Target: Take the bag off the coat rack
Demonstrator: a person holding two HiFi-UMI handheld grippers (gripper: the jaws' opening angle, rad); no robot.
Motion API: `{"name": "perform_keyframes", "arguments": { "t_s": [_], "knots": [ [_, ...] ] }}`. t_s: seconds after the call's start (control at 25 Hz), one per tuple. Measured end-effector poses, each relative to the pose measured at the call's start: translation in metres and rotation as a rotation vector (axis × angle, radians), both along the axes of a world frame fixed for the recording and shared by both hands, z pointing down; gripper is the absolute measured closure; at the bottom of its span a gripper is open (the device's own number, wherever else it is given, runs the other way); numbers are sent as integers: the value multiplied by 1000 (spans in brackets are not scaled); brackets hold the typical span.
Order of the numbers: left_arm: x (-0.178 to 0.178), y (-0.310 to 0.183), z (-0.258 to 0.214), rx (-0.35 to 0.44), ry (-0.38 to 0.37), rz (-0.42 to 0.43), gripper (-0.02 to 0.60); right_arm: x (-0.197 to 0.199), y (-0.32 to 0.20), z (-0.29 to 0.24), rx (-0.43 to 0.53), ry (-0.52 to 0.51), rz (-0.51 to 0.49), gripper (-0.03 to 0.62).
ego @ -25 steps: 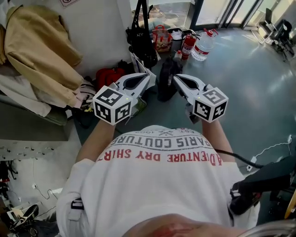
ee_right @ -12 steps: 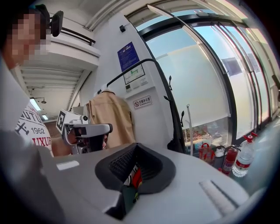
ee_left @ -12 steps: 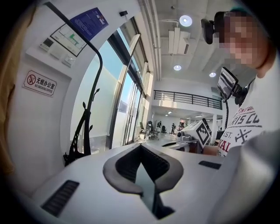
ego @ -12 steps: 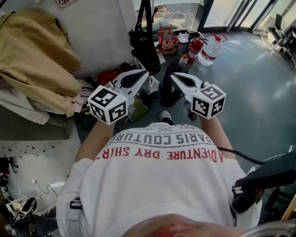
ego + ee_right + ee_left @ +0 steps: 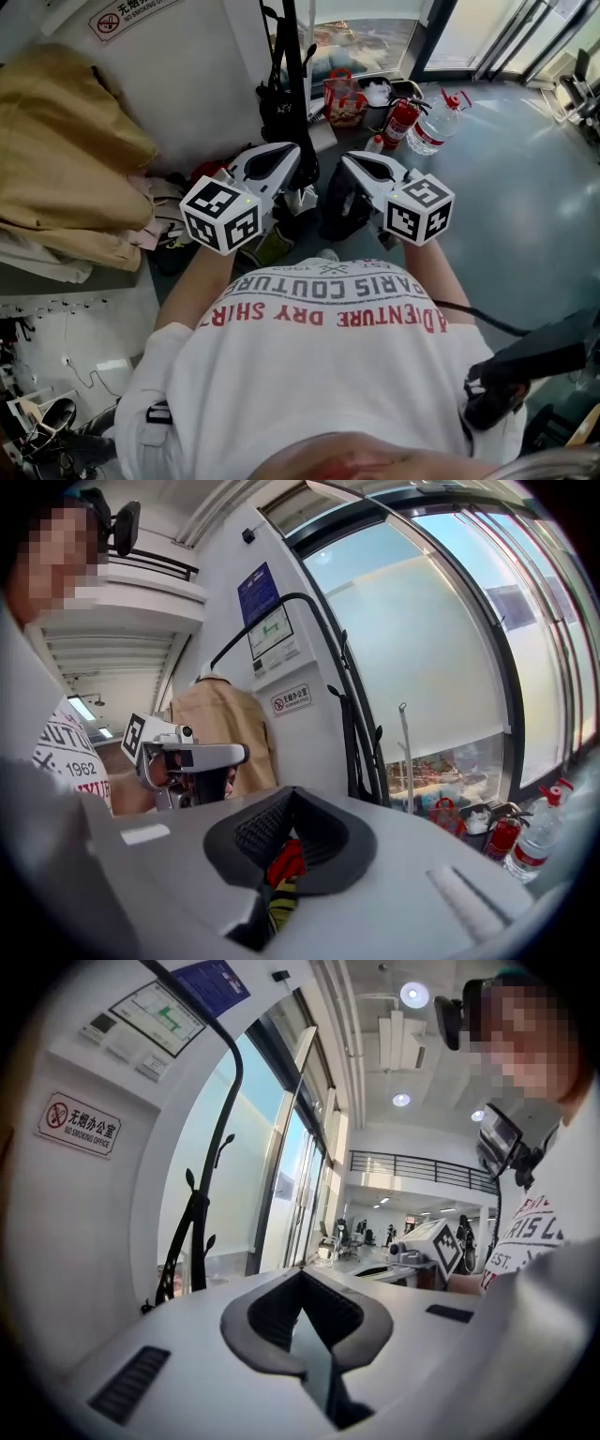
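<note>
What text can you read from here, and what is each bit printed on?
"无烟办公室 NO SMOKING OFFICE": on the red-bordered wall sign.
"PARIS COUTURE": on the white shirt, upside down in the head view.
"ADVENTURE DRY SHIRT": on the same shirt, in red, partly creased.
"1962": on the same shirt, seen in the right gripper view.
The blue notice and the floor plan are too small to read.
</note>
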State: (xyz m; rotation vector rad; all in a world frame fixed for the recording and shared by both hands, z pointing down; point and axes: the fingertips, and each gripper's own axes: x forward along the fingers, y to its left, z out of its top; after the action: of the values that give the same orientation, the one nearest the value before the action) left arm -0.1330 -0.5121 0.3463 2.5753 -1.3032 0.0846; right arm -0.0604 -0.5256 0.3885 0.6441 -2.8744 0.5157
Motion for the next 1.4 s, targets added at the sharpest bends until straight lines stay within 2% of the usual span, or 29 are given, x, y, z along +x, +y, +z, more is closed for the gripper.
{"name": "perform_keyframes", "arguments": {
  "t_s": [0.12, 0.36, 0.6, 0.68, 0.76, 0.96, 1.16, 1.4],
  "knots": [
    [0, -25, 9, -23, -7, -18, 580, 1, -22, 10, -15, 13, -10, 592],
    [0, -62, 16, -35, 17, 23, 580, 2, -56, 28, -66, 29, -11, 592],
    [-20, -102, 12, -16, -37, -31, 577, 4, -76, 37, -89, 37, -13, 592],
    [-27, -117, 5, -4, -29, -50, 528, 7, -83, 37, -90, 34, -10, 592],
    [-29, -132, -5, 22, -16, -59, 426, 12, -93, 36, -87, 31, -4, 592],
    [-36, -178, -18, 65, -79, -108, 362, 26, -123, 33, -82, 21, 11, 592],
    [-63, -236, -15, 29, -86, -235, 333, 33, -157, 25, -66, 19, 12, 592],
    [-71, -277, 1, -22, -128, -272, 333, 32, -180, 25, -54, 20, 6, 592]
  ]
}}
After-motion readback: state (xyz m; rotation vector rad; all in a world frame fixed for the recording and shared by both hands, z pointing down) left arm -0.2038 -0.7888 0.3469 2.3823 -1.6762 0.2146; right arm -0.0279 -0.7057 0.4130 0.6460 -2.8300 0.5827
